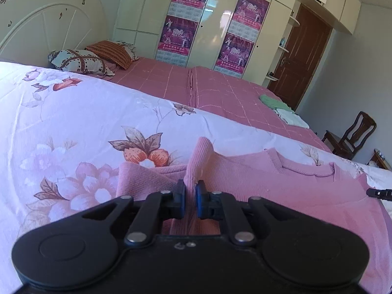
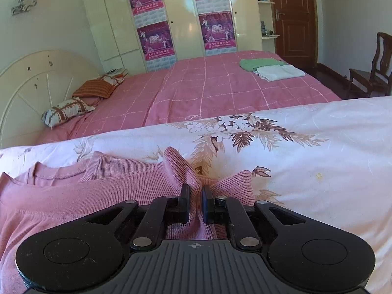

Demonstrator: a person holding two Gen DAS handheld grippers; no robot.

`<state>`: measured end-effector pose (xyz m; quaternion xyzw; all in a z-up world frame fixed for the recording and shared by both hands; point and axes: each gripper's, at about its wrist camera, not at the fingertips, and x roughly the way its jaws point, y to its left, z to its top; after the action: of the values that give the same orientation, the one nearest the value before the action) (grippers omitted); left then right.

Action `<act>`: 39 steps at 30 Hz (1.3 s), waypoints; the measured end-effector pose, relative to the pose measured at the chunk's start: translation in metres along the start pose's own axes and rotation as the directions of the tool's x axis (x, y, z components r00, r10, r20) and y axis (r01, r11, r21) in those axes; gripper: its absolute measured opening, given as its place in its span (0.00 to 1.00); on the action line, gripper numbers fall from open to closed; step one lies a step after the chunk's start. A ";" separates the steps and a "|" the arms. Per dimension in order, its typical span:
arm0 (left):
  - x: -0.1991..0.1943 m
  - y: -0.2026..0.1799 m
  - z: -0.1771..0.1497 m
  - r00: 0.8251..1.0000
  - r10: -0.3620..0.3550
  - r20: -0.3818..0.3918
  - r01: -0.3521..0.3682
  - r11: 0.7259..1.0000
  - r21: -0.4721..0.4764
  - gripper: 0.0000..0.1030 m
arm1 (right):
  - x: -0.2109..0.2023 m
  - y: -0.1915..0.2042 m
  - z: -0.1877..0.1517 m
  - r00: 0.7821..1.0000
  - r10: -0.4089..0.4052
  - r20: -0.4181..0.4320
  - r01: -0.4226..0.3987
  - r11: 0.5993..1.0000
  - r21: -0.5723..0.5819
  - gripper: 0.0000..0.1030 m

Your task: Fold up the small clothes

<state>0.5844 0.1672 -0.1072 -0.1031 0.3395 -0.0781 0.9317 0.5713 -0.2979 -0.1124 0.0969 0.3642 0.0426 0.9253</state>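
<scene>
Left wrist view: the left gripper [image 1: 189, 196] and right gripper [image 2: 196, 202] each pinch a shoulder of the pink sweater [image 1: 281, 178] on the floral quilt [image 1: 73, 112], jaws nearly closed; folding barely begun, two folded garments [image 2: 272, 68] beyond.

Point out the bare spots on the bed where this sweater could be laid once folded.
Free: the pink checked bedspread between the pillows and the folded green and white clothes, and the floral quilt right of the pink sweater. Crowded: the quilt's near edge, where both grippers pinch the sweater.
</scene>
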 end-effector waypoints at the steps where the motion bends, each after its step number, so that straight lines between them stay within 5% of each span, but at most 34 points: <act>1: -0.001 -0.002 0.002 1.000 0.010 -0.003 -0.010 1.000 0.009 0.22 | 0.000 -0.001 0.000 1.000 -0.001 -0.005 0.001 1.000 -0.004 0.08; 3: -0.016 -0.009 0.004 0.997 0.066 0.036 -0.067 0.997 0.026 0.46 | -0.005 -0.001 0.004 1.000 -0.003 -0.002 0.003 1.000 0.005 0.19; 4: -0.029 -0.016 0.004 0.993 0.074 0.090 -0.078 0.996 0.051 0.57 | -0.015 0.002 0.007 0.998 -0.043 0.036 0.043 0.999 -0.004 0.42; 6: -0.045 -0.040 0.002 0.990 0.003 0.138 -0.018 0.994 0.106 0.58 | -0.040 0.017 0.006 0.989 -0.033 0.141 0.041 0.997 -0.060 0.51; 11: -0.019 -0.139 -0.019 0.977 -0.215 -0.012 0.208 0.932 0.297 0.61 | -0.037 0.095 -0.007 0.976 0.217 0.028 -0.203 0.946 -0.253 0.45; 15: 0.014 -0.143 -0.025 0.983 -0.171 -0.072 0.184 0.945 0.272 0.60 | -0.010 0.144 -0.023 0.964 0.260 -0.060 -0.265 0.907 -0.328 0.45; 19: 0.017 -0.086 -0.019 0.998 -0.050 -0.027 0.055 0.976 0.210 0.61 | 0.007 0.132 -0.028 0.980 0.184 -0.078 -0.199 0.901 -0.384 0.45; 21: 0.015 -0.053 -0.012 1.000 0.026 -0.002 -0.025 0.986 0.165 0.61 | 0.008 0.101 -0.018 0.995 0.096 -0.037 -0.103 0.940 -0.325 0.45; 23: 0.012 -0.024 -0.005 1.000 -0.015 0.001 0.014 0.996 0.088 0.58 | 0.009 0.058 -0.007 0.998 -0.063 0.007 0.064 0.973 -0.222 0.45; 25: 0.010 -0.020 0.000 1.000 -0.023 -0.003 0.024 0.996 0.081 0.57 | 0.012 0.020 -0.001 0.998 -0.068 -0.013 0.066 0.993 -0.103 0.45; 29: -0.006 -0.044 -0.002 1.000 0.001 0.024 -0.004 0.994 0.108 0.60 | 0.004 0.020 0.004 0.996 -0.085 -0.001 0.084 0.990 -0.112 0.45; 32: -0.030 -0.086 -0.017 0.994 -0.079 0.070 0.065 0.981 0.182 0.67 | -0.027 0.046 -0.001 0.997 0.024 0.075 -0.015 0.992 -0.125 0.45; 35: -0.037 -0.130 -0.040 0.987 -0.158 0.044 0.143 0.960 0.241 0.68 | -0.046 0.094 -0.024 0.980 0.193 0.042 -0.178 0.955 -0.236 0.45; 39: -0.027 -0.155 -0.070 0.992 -0.121 -0.022 0.122 0.940 0.318 0.68 | -0.049 0.143 -0.063 0.960 0.280 -0.018 -0.268 0.894 -0.360 0.45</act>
<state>0.5068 0.0136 -0.1043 0.0278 0.3164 -0.1894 0.9291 0.4912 -0.1559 -0.0949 -0.0225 0.3172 0.2364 0.9181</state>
